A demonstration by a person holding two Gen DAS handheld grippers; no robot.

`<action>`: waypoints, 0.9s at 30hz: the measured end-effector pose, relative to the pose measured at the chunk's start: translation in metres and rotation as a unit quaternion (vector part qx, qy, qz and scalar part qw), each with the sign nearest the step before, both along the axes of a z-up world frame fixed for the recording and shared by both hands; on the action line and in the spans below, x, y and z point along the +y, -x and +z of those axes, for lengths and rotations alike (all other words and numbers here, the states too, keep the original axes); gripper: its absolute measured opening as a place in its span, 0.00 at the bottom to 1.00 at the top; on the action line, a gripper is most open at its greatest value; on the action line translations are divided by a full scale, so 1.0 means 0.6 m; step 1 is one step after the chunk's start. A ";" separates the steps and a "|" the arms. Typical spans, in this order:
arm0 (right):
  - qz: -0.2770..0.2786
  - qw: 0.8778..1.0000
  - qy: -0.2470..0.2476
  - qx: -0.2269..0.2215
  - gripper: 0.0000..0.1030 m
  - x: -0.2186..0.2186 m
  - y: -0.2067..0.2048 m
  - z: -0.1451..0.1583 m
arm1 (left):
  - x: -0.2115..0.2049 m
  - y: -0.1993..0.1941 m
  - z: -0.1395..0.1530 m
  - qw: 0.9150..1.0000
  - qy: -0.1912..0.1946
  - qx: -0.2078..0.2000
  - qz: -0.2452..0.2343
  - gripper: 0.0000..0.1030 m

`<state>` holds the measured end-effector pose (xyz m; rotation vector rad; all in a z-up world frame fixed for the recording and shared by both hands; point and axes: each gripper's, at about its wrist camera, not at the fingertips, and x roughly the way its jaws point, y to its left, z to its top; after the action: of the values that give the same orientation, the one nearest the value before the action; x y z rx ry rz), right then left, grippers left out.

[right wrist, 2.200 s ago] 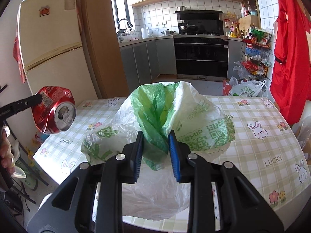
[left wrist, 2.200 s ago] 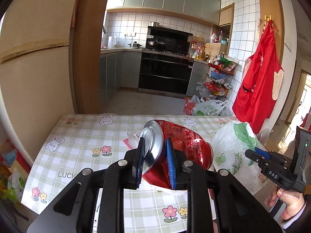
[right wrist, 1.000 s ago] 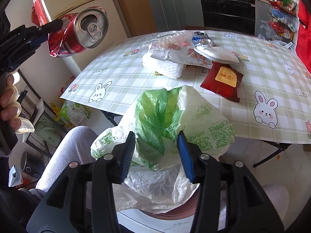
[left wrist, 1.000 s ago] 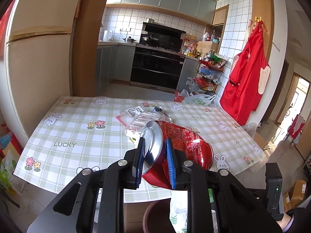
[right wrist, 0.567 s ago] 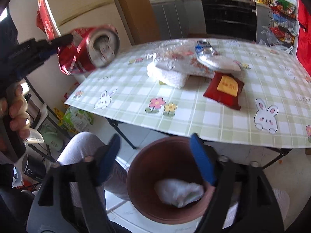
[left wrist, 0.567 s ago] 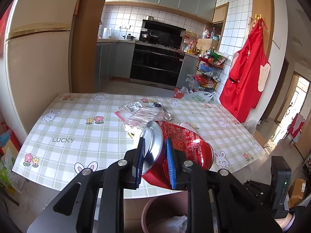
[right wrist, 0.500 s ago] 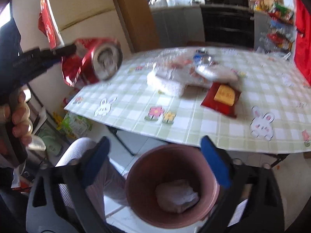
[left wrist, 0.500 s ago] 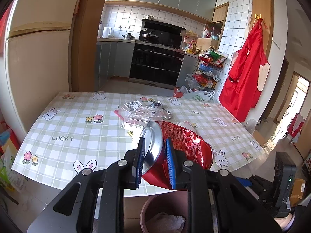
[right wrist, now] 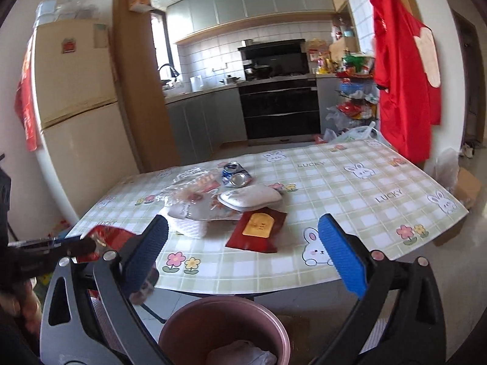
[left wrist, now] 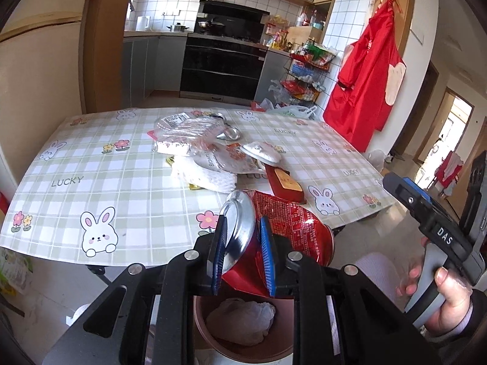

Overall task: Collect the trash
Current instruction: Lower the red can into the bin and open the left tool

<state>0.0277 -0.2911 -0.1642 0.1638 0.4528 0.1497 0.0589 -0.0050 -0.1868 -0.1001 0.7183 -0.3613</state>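
So my left gripper (left wrist: 243, 252) is clamped on the crushed red can (left wrist: 283, 231) right above the brown bin (left wrist: 243, 346); my right gripper (right wrist: 243, 255) just spread wide, nothing in it. Wrappers (right wrist: 257, 232) and a flattened blue can (right wrist: 236, 175) clutter the table (right wrist: 350, 188).

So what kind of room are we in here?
A home kitchen with a dining corner, by the look of it: a stove under wall cabinets, a fridge, and a table with a bunny-print cloth.
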 end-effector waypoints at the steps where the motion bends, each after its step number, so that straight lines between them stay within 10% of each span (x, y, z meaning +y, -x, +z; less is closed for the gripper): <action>1: -0.003 1.000 -0.002 0.002 0.94 -0.003 -0.001 -0.002 | -0.005 0.001 -0.002 1.000 -0.001 0.001 -0.006 0.21; 16: -0.040 0.999 -0.030 0.012 0.94 -0.036 0.004 -0.020 | -0.071 -0.015 -0.021 0.998 -0.022 0.018 -0.054 0.22; 20: -0.043 0.998 -0.034 0.014 0.94 -0.039 0.004 -0.019 | -0.068 -0.013 -0.024 0.999 -0.014 0.011 -0.044 0.73; 27: -0.044 0.998 -0.037 0.019 0.94 -0.038 0.002 -0.019 | -0.031 -0.010 -0.015 1.000 -0.009 -0.006 0.020 0.90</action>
<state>0.0264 -0.3140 -0.1757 0.2580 0.4770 0.0778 0.0648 -0.0237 -0.1957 -0.0951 0.7070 -0.3170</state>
